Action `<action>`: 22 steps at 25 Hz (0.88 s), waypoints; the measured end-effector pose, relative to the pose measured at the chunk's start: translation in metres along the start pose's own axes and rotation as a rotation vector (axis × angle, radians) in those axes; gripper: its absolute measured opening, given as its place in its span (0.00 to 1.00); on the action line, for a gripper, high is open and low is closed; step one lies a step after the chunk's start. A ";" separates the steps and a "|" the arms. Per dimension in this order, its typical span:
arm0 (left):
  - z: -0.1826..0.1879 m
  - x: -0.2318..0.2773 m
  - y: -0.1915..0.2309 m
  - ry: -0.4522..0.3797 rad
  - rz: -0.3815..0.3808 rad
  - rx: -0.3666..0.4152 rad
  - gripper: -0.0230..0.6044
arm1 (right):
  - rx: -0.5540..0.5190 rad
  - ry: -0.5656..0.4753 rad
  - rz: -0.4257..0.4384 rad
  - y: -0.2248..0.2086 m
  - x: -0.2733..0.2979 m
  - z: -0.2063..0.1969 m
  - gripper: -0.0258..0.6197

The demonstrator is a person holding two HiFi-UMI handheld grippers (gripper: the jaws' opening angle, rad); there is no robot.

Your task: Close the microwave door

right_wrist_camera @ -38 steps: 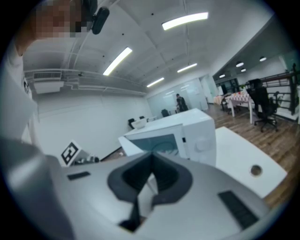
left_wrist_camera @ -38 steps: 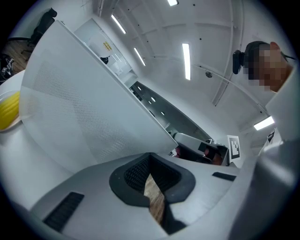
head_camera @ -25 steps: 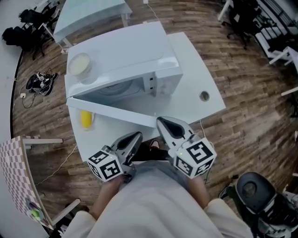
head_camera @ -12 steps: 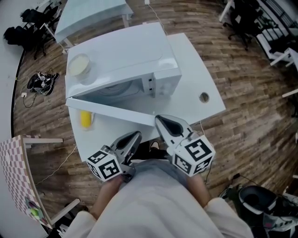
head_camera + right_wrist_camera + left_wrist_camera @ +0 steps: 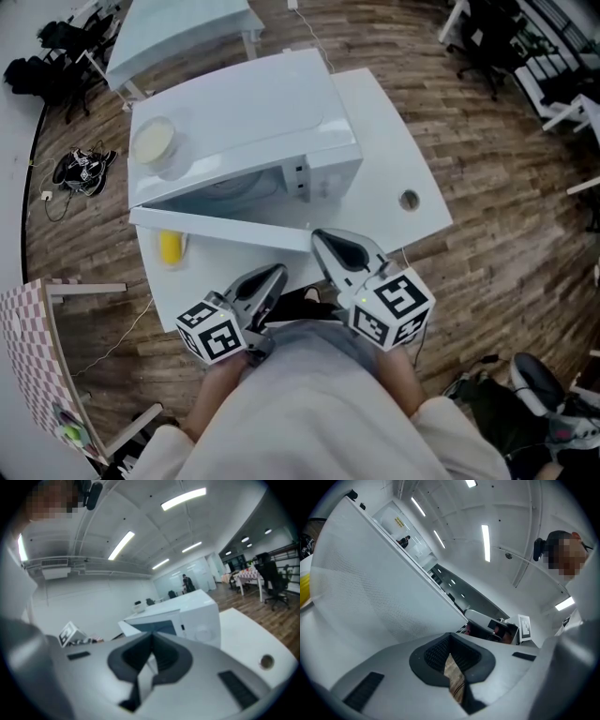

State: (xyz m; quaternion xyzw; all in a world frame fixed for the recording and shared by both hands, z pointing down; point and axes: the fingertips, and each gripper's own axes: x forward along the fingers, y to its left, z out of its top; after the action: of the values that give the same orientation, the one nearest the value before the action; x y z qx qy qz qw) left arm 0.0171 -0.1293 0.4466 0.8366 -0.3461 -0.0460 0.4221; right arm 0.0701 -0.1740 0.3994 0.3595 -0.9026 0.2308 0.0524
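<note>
Head view, change: the microwave door (image 5: 220, 225) is being seen nearer the microwave (image 5: 244, 112) than a second ago, with the right claw (image 5: 321, 242) at its free edge.
Head view, task: closing is being judged as under way; a gap is still being left.
Left gripper view: the left claw (image 5: 450, 645) is being kept pressed together and empty, beside the door's perforated panel.
Right gripper view: jaws are being kept together on nothing, with the microwave ahead.
Writing: none is being made out.
</note>
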 end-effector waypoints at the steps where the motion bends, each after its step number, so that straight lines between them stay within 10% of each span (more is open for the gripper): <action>1: 0.001 0.001 0.001 0.000 0.000 0.001 0.06 | -0.001 0.001 0.000 -0.001 0.000 0.000 0.07; 22: 0.021 0.019 0.009 -0.010 -0.006 -0.029 0.06 | 0.021 -0.011 0.004 -0.021 0.016 0.015 0.07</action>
State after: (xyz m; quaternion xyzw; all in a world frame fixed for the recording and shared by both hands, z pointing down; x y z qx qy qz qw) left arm 0.0185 -0.1594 0.4440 0.8313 -0.3449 -0.0566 0.4321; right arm 0.0735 -0.2039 0.3980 0.3596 -0.9011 0.2383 0.0434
